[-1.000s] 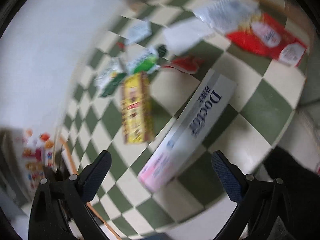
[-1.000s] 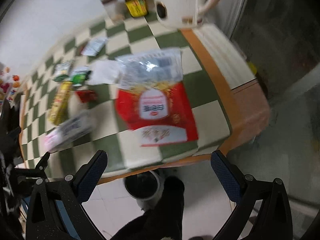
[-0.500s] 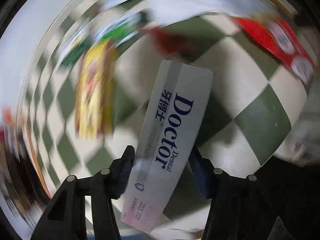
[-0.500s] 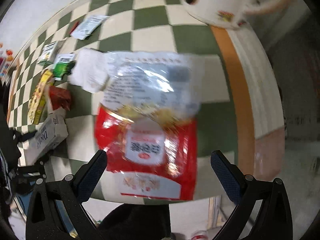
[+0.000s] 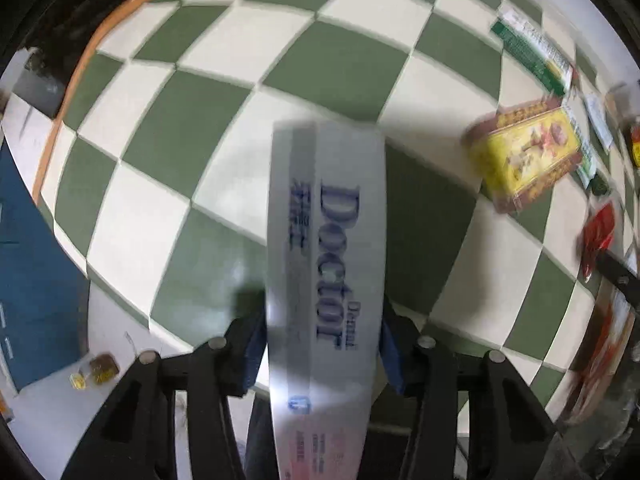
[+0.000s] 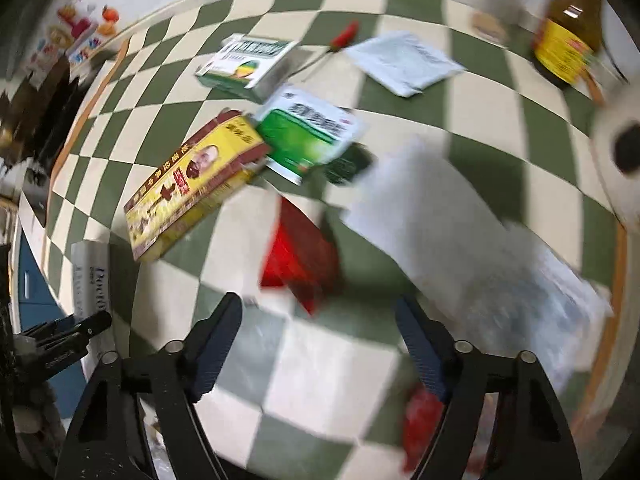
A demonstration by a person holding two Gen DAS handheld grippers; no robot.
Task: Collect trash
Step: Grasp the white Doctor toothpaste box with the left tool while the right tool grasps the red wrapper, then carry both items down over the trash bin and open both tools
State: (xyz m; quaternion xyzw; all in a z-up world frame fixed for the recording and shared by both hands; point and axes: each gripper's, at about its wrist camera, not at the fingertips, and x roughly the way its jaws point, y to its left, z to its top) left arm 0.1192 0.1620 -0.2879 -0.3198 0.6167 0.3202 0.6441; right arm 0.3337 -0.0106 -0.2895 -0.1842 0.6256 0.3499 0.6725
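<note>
White toothpaste box (image 5: 326, 276) is clamped lengthwise by the left gripper (image 5: 322, 354) at lower centre over the checked tablecloth (image 5: 192, 128), while the right gripper (image 6: 320, 344) is held wide before a red wrapper (image 6: 300, 260), flanked by a yellow box (image 6: 192, 184) and white paper (image 6: 440, 216)

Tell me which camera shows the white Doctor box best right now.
The left wrist view: the Doctor box fills the centre, clamped in the left gripper, print legible. The right wrist view catches only one end at its left edge.
</note>
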